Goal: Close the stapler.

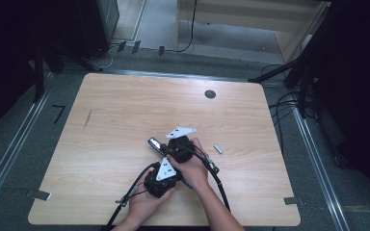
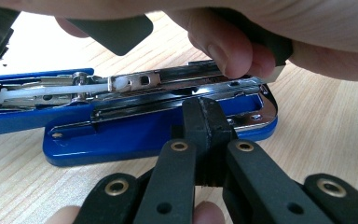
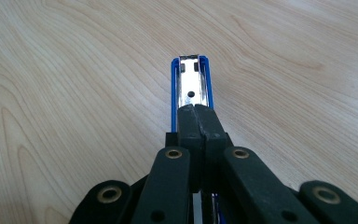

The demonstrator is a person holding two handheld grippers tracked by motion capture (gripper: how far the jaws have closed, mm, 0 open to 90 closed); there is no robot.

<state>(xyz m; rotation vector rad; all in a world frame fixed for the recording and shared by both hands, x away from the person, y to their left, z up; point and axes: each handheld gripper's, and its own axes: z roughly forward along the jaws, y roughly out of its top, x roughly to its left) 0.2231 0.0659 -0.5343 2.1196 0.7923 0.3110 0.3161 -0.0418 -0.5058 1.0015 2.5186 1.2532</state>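
Table [image 1: 125, 106] broadly free; stapler [image 1: 155, 144], small metal piece [image 1: 218, 148] obstruct centre.

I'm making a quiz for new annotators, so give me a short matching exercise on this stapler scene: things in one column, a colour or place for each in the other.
Things:
1. stapler base
2. staple strip
3. table hole
4. left gripper

Descriptions:
A. dark round spot near the table's far edge
B. blue
C. black jaws shut together, in front of the stapler
D. small and silvery, alone right of the hands

Pairs: 1-B, 2-D, 3-A, 4-C

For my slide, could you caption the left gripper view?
Shut left tongs rest against an opened blue stapler on the wooden table.
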